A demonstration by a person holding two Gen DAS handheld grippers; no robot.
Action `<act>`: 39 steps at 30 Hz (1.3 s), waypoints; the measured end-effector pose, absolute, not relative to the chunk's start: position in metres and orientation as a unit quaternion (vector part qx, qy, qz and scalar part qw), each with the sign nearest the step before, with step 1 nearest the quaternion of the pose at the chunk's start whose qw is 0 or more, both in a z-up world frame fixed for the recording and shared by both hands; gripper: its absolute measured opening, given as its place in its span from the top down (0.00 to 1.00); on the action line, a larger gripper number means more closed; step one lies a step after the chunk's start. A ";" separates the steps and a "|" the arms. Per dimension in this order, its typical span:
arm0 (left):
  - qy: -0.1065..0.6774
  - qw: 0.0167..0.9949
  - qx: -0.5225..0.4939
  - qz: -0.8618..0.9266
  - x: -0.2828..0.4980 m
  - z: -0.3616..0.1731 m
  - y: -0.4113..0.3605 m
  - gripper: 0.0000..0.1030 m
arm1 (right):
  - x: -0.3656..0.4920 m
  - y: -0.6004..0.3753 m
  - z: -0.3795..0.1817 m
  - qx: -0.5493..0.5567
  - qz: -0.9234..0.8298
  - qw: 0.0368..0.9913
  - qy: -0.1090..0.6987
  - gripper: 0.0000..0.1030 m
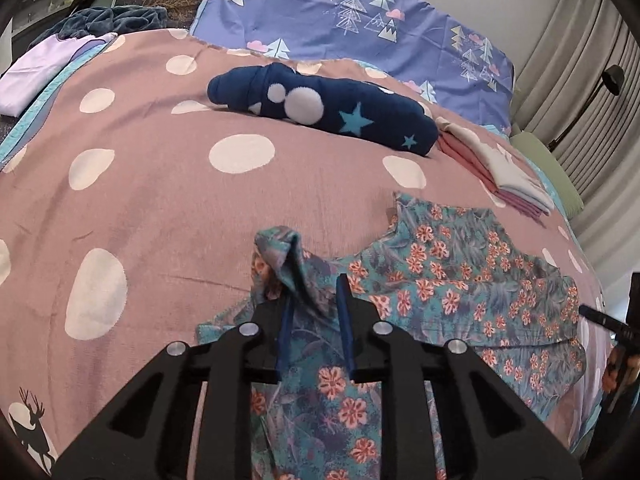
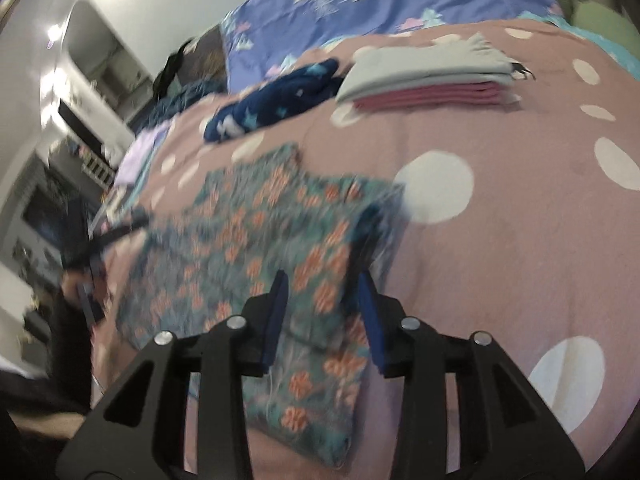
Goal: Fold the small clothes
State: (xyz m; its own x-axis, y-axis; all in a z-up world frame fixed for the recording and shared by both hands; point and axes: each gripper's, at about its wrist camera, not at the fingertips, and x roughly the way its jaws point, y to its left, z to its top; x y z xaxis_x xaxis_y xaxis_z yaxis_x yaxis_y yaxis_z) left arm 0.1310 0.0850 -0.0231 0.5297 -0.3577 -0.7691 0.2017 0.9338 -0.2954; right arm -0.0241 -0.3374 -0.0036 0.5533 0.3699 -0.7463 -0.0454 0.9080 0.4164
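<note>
Left wrist view: the left gripper (image 1: 316,292) has its jaws apart around a raised fold of the floral garment (image 1: 460,292), spread on the dotted bedspread (image 1: 160,200). Right gripper (image 2: 324,284) hangs jaws apart over its edge. Folded stack (image 2: 428,80) lies beyond.

both cameras sit low over the pink dotted bedspread (image 1: 160,200), each looking forward along its own fingers. the left wrist view is sharp and faces the blue pillow (image 1: 360,16) at 12 o'clock. the right wrist view is blurred and tilted, with the room at 9 o'clock. both views share the floral garment (image 1: 460,280) close below and the navy star bundle (image 2: 276,100) farther off.
</note>
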 end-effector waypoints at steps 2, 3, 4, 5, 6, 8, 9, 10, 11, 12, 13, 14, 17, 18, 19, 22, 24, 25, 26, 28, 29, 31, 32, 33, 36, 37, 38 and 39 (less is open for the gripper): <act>0.458 0.871 -0.082 -0.157 0.131 -0.024 0.085 0.74 | -0.021 -0.332 -0.011 0.172 0.114 0.857 0.473 0.63; 0.460 0.870 -0.082 -0.157 0.131 -0.025 0.084 0.72 | -0.017 -0.332 -0.016 0.178 0.109 0.851 0.482 0.64; 0.461 0.869 -0.083 -0.157 0.132 -0.026 0.084 0.72 | -0.015 -0.333 -0.019 0.184 0.109 0.847 0.487 0.69; 0.463 0.868 -0.084 -0.159 0.132 -0.027 0.084 0.72 | -0.012 -0.333 -0.021 0.190 0.113 0.843 0.490 0.86; 0.465 0.866 -0.084 -0.161 0.134 -0.028 0.083 0.72 | -0.008 -0.334 -0.022 0.201 0.123 0.838 0.492 0.94; 0.471 0.863 -0.085 -0.161 0.143 -0.029 0.081 0.75 | 0.009 -0.344 -0.016 0.265 0.154 0.824 0.476 0.95; 0.473 0.863 -0.086 -0.159 0.148 -0.029 0.080 0.81 | 0.020 -0.352 -0.012 0.303 0.166 0.818 0.460 0.95; 0.474 0.863 -0.087 -0.151 0.157 -0.030 0.079 0.82 | 0.034 -0.365 -0.009 0.351 0.168 0.810 0.438 0.95; 0.475 0.864 -0.091 -0.142 0.163 -0.031 0.079 0.82 | 0.047 -0.378 -0.010 0.392 0.155 0.803 0.421 0.93; 0.474 0.865 -0.097 -0.132 0.169 -0.032 0.081 0.82 | 0.058 -0.391 -0.012 0.425 0.135 0.798 0.405 0.89; 0.473 0.867 -0.107 -0.117 0.175 -0.034 0.084 0.82 | 0.069 -0.405 -0.016 0.444 0.103 0.799 0.392 0.88; 0.474 0.866 -0.117 -0.107 0.178 -0.036 0.089 0.81 | 0.075 -0.410 -0.018 0.441 0.087 0.802 0.394 0.76; 0.460 0.874 -0.126 -0.096 0.171 -0.035 0.100 0.58 | 0.076 -0.409 -0.018 0.414 0.087 0.809 0.407 0.46; 0.450 0.881 -0.117 -0.088 0.167 -0.033 0.103 0.50 | 0.073 -0.406 -0.017 0.396 0.094 0.818 0.405 0.46; 0.443 0.887 -0.104 -0.083 0.164 -0.033 0.106 0.49 | 0.069 -0.401 -0.016 0.368 0.099 0.829 0.409 0.46; 0.469 0.873 -0.098 -0.094 0.171 -0.043 0.108 0.48 | 0.071 -0.392 -0.022 0.323 0.098 0.835 0.434 0.45; 0.489 0.861 -0.100 -0.098 0.180 -0.051 0.106 0.47 | 0.081 -0.383 -0.031 0.304 0.097 0.832 0.453 0.45; 0.496 0.856 -0.101 -0.102 0.184 -0.056 0.103 0.47 | 0.089 -0.377 -0.035 0.292 0.101 0.832 0.461 0.45; 0.495 0.858 -0.097 -0.100 0.188 -0.059 0.099 0.47 | 0.097 -0.373 -0.038 0.281 0.105 0.833 0.466 0.45; 0.489 0.862 -0.088 -0.105 0.193 -0.058 0.093 0.54 | 0.113 -0.367 -0.043 0.259 0.107 0.835 0.473 0.48; 0.487 0.861 -0.088 -0.115 0.195 -0.057 0.090 0.86 | 0.119 -0.364 -0.046 0.250 0.105 0.838 0.474 0.66; 0.481 0.863 -0.094 -0.123 0.194 -0.051 0.088 0.98 | 0.124 -0.361 -0.047 0.258 0.124 0.833 0.474 0.96; 0.467 0.870 -0.093 -0.123 0.189 -0.043 0.088 0.98 | 0.123 -0.361 -0.043 0.271 0.130 0.834 0.462 0.96; 0.444 0.883 -0.094 -0.124 0.179 -0.027 0.091 0.98 | 0.117 -0.361 -0.033 0.274 0.140 0.843 0.440 0.96; 0.396 0.901 -0.108 -0.138 0.157 0.009 0.101 0.98 | 0.095 -0.365 0.009 0.273 0.173 0.874 0.363 0.96; 0.384 0.907 -0.103 -0.139 0.153 0.020 0.104 0.98 | 0.094 -0.368 0.019 0.275 0.169 0.880 0.350 0.96; 0.379 0.912 -0.090 -0.131 0.153 0.025 0.105 0.97 | 0.098 -0.371 0.022 0.271 0.162 0.882 0.349 0.96; 0.375 0.916 -0.075 -0.120 0.156 0.027 0.104 0.97 | 0.104 -0.372 0.021 0.264 0.150 0.885 0.353 0.96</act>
